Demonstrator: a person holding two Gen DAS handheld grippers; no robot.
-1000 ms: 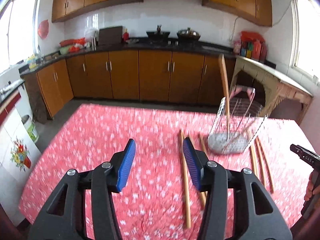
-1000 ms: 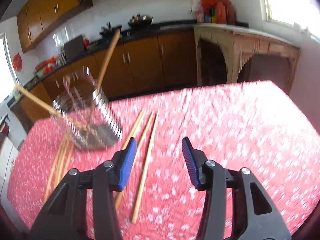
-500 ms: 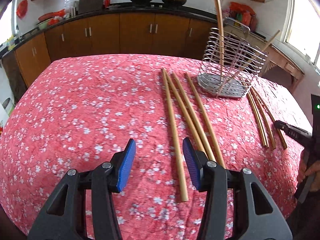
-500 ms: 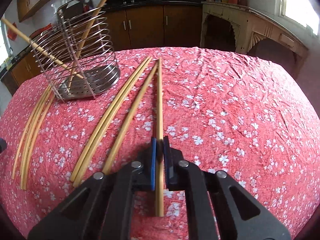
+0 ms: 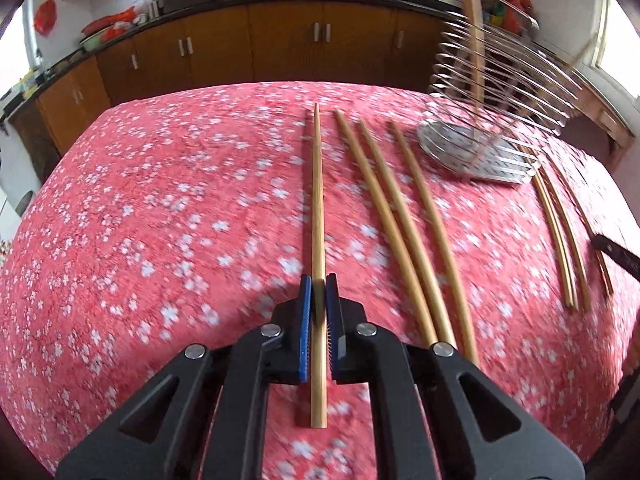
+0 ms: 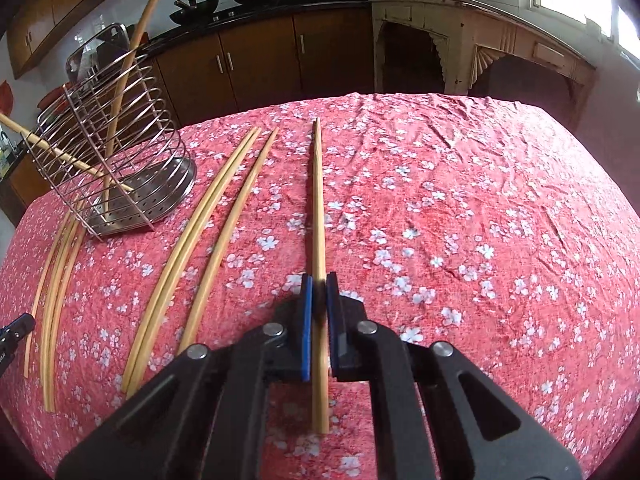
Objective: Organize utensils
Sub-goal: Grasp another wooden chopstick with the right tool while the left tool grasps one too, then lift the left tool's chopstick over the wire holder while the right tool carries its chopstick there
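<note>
In the left wrist view my left gripper is low over the red flowered tablecloth. Its jaws are closing, and the blue pads press a long wooden chopstick near its thick end. In the right wrist view my right gripper is shut on a chopstick in the same way, with the stick pointing away along the cloth. A wire utensil rack stands further back and has two chopsticks leaning in it.
Three loose chopsticks lie beside each held one. Several more chopsticks lie past the rack. A black gripper part shows at a frame edge. Brown kitchen cabinets stand beyond the table.
My left gripper came down to the cloth and its jaws went from wide apart to shut on the chopstick. My right gripper closed on its chopstick earlier and has sunk a little.
</note>
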